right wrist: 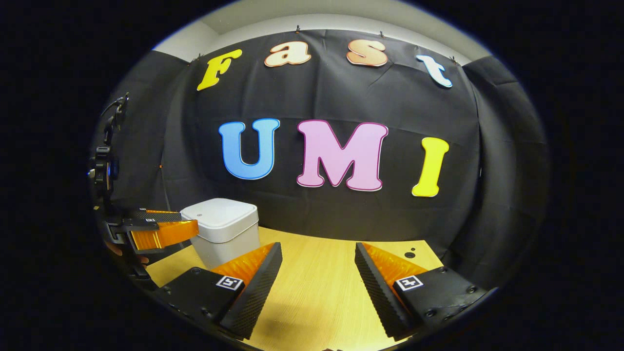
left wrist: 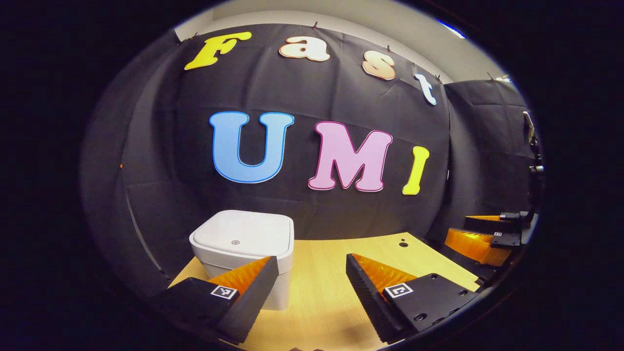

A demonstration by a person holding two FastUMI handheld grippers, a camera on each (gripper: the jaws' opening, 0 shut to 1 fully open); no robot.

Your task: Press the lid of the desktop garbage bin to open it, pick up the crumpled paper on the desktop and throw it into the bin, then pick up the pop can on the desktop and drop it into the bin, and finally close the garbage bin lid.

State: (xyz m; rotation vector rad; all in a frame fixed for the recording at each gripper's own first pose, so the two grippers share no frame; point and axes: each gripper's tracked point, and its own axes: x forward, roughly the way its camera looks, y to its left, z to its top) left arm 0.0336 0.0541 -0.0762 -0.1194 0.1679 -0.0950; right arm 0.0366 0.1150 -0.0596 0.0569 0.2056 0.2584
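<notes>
i use the garbage bin (left wrist: pixel 242 253) as my anchor: it sits on the wooden desktop (left wrist: pixel 321 287) against the black cloth wall, its lid (left wrist: pixel 241 234) down flat. in the left gripper view my left gripper (left wrist: pixel 312 292) hangs just in front of the bin with its jaws spread wide and nothing between them. the right gripper (right wrist: pixel 317 287) sits well off to the bin's right, above bare desktop, jaws also spread wide and empty. i cannot see the crumpled paper or the pop can from here.
</notes>
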